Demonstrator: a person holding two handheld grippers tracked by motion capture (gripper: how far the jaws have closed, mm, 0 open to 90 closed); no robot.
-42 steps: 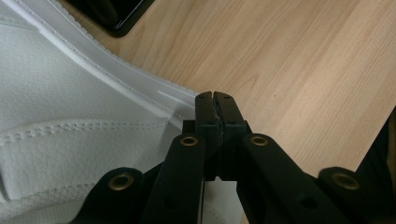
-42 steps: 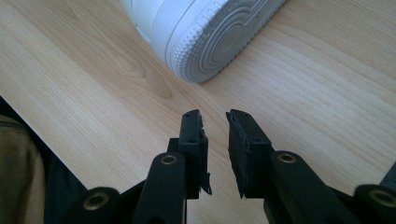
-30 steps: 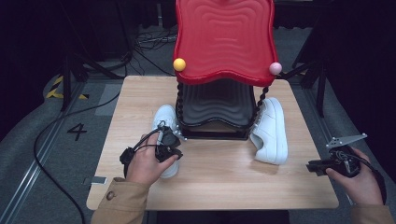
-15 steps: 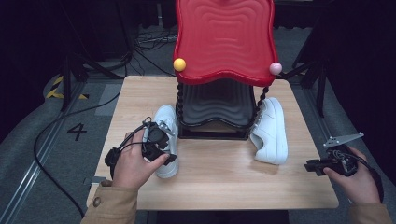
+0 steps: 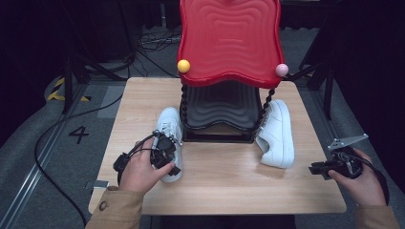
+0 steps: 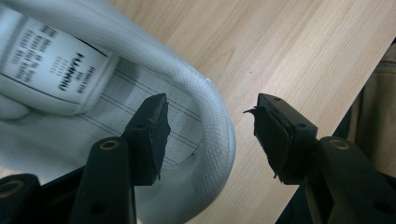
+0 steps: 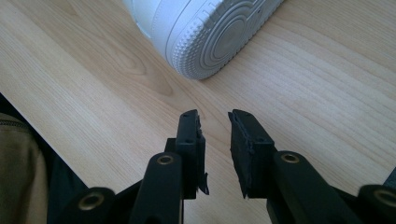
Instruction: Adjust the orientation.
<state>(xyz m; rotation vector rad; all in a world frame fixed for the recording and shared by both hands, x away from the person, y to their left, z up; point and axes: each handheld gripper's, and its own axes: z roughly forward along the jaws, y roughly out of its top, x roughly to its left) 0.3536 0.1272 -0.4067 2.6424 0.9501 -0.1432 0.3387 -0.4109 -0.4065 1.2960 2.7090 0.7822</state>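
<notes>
White sneaker [image 6: 70, 93], frame left: left gripper [image 6: 208, 135] fingers just opened wide, straddling its heel collar for gripping; right gripper [image 7: 214, 140] half-open, empty.

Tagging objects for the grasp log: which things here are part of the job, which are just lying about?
In the job:
left white sneaker, heel collar between the open jaws
left gripper

Lying about:
right white sneaker
red-and-black rack
right gripper, open over bare table

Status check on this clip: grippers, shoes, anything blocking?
Left hand-held gripper just opened, jaws astride the left shoe's heel collar, not pinching. Right hand-held gripper open, empty, short of the right shoe. Red rack stands between the shoes.
</notes>
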